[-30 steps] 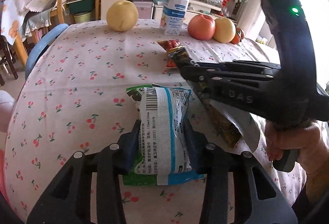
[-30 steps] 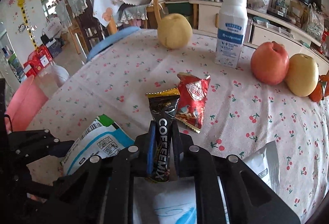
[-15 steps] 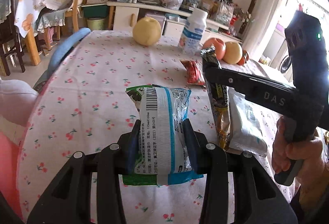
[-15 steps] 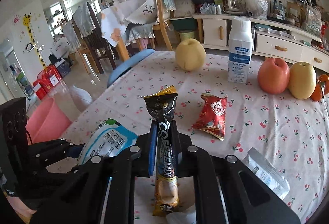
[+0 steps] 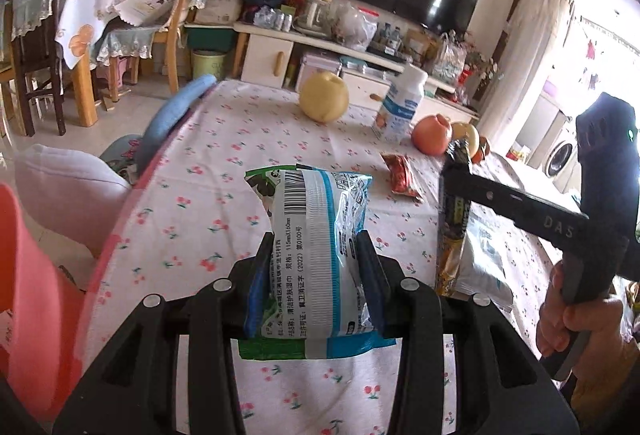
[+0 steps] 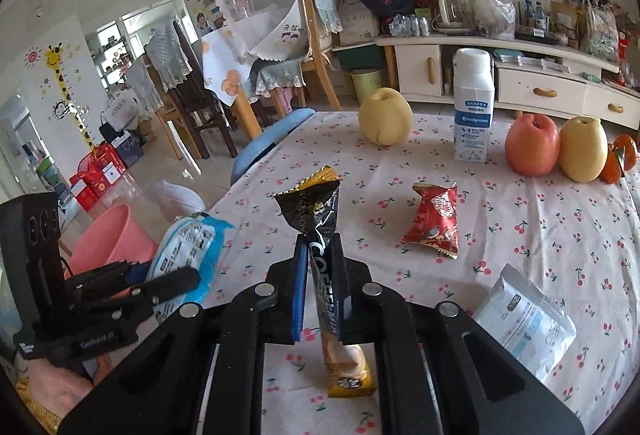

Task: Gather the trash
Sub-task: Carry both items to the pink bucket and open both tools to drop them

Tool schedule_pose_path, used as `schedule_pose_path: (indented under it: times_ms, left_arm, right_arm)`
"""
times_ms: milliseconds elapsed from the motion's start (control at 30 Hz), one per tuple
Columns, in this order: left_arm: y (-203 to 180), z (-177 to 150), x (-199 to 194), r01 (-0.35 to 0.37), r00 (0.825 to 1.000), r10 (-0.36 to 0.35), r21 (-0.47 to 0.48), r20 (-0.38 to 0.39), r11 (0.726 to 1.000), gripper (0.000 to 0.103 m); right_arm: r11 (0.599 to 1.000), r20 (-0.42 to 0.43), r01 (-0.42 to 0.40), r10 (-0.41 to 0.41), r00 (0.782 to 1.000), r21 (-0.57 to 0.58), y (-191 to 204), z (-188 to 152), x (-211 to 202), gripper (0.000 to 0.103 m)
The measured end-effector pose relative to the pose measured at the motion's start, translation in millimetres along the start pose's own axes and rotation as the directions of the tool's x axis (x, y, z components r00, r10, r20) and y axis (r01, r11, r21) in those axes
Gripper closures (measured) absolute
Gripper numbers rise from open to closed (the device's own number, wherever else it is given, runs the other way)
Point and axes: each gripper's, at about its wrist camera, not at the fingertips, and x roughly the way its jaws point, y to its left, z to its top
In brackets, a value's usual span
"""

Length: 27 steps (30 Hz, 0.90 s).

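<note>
**Both grippers loaded, wrappers lifted off table**

Left gripper clamped on wet-wipe packet, blue pads pressing both sides, jaws only as wide as the packet. Packet held upright, barcode side facing camera, lower end hanging below the jaws, clear of the cherry-print tablecloth. Right gripper nearly fully closed on coffee-mix stick sachet, pinched mid-length, torn top poking up, tan bottom end dangling under the jaws. Both pieces of trash gripped at the middle, probably so neither slips in carrying.

Both grippers pitched down toward the table and raised above it. Right gripper seen from left view at far right, hand wrapped round its handle. Left gripper at near left in right view, over the table's left edge.

Pink bin on floor just left of table, likely drop target; left packet already close above it.

Still on table: red snack wrapper mid-table, white pouch near right. Pears, apple and milk bottle at far side, not trash by the look of it.
</note>
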Motion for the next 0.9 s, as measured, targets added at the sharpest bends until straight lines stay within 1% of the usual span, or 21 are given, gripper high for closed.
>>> schedule_pose_path:
  times_ms: [67, 267, 333, 433, 567, 700, 800, 900]
  left_arm:
    - [7.3, 0.7, -5.8, -0.004, 1.0, 0.005, -0.013, 0.012, 1.0, 0.061]
    - [22.1, 1.5, -21.7, -0.016, 0.999, 0.018, -0.036, 0.047, 0.999, 0.061]
    - [27.1, 2.0, -28.2, -0.017, 0.998, 0.02, -0.046, 0.062, 0.999, 0.061]
    - [36.7, 2.5, -38.6, -0.018, 0.996, 0.024, -0.07, 0.088, 0.997, 0.061]
    - [52.6, 2.6, -55.1, -0.027, 0.991, 0.042, -0.111, 0.131, 0.993, 0.061]
    - [68.9, 1.4, -74.4, -0.05, 0.981, 0.077, -0.152, 0.179, 0.987, 0.061]
    - [87.4, -1.0, -92.7, -0.081, 0.967, 0.125, -0.198, 0.221, 0.977, 0.061]
    - [110.0, -4.9, -110.3, -0.118, 0.949, 0.187, -0.265, 0.255, 0.957, 0.061]
  right_arm:
    - [1.0, 0.012, 0.004, -0.004, 1.0, -0.009, 9.0, -1.1, -4.9, 0.092]
    - [1.0, 0.051, -0.024, 0.024, 0.998, -0.004, 32.5, 1.3, -19.4, 0.094]
    - [0.999, 0.067, -0.047, 0.046, 0.997, 0.008, 43.5, 1.3, -24.8, 0.094]
    - [0.998, 0.084, -0.064, 0.064, 0.994, -0.008, 63.3, 3.2, -30.3, 0.094]
    - [0.992, 0.106, -0.122, 0.124, 0.987, -0.024, 93.2, 8.7, -37.4, 0.094]
    - [0.977, 0.118, -0.207, 0.212, 0.97, -0.058, 136.7, 20.7, -40.5, 0.094]
    - [0.964, 0.118, -0.248, 0.258, 0.959, -0.094, 166.7, 28.9, -39.5, 0.094]
    - [0.948, 0.109, -0.287, 0.302, 0.947, -0.136, 202.2, 35.2, -32.8, 0.094]
